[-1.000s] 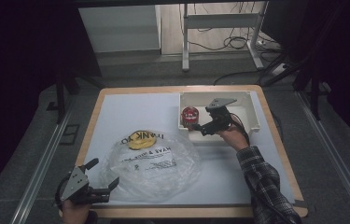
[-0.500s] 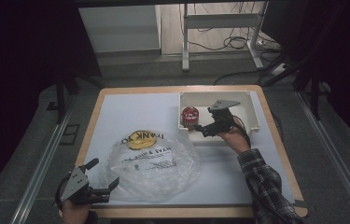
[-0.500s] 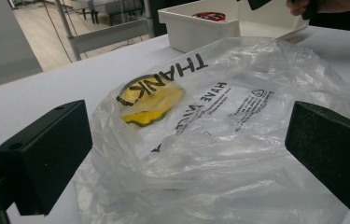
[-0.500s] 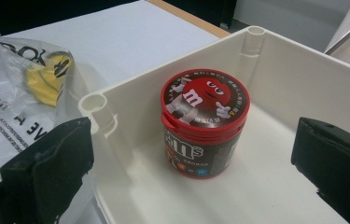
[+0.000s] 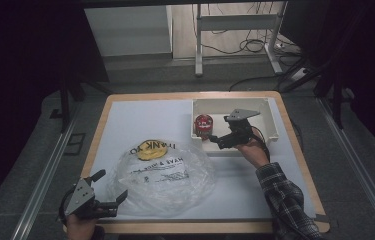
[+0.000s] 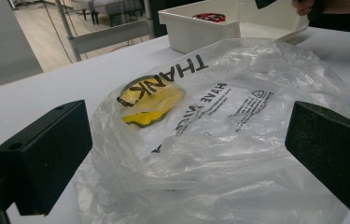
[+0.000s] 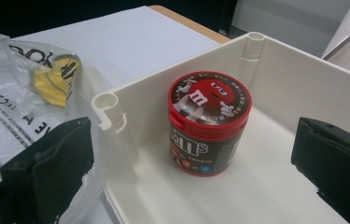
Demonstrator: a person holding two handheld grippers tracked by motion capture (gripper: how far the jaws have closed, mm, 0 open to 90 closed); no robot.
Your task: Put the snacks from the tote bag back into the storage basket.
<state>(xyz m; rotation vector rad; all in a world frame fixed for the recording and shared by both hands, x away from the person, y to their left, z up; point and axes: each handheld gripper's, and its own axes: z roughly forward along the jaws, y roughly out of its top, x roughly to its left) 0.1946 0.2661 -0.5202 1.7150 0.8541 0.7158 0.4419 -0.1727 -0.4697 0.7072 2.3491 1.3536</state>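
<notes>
I see the bench (image 5: 140, 115) carrying a crumpled clear plastic bag (image 5: 167, 172) with black print and a yellow patch, lying flat. The white bin (image 5: 270, 120) holds 1 red-lidded candy tub (image 5: 203, 125), upright. My left tongs (image 5: 106, 186) and right tongs (image 5: 217, 139) both stand open, empty.

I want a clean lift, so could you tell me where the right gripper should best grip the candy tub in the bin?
Probably across the candy tub's round sides below the red lid, from above: it stands upright near the white bin's wall.
</notes>
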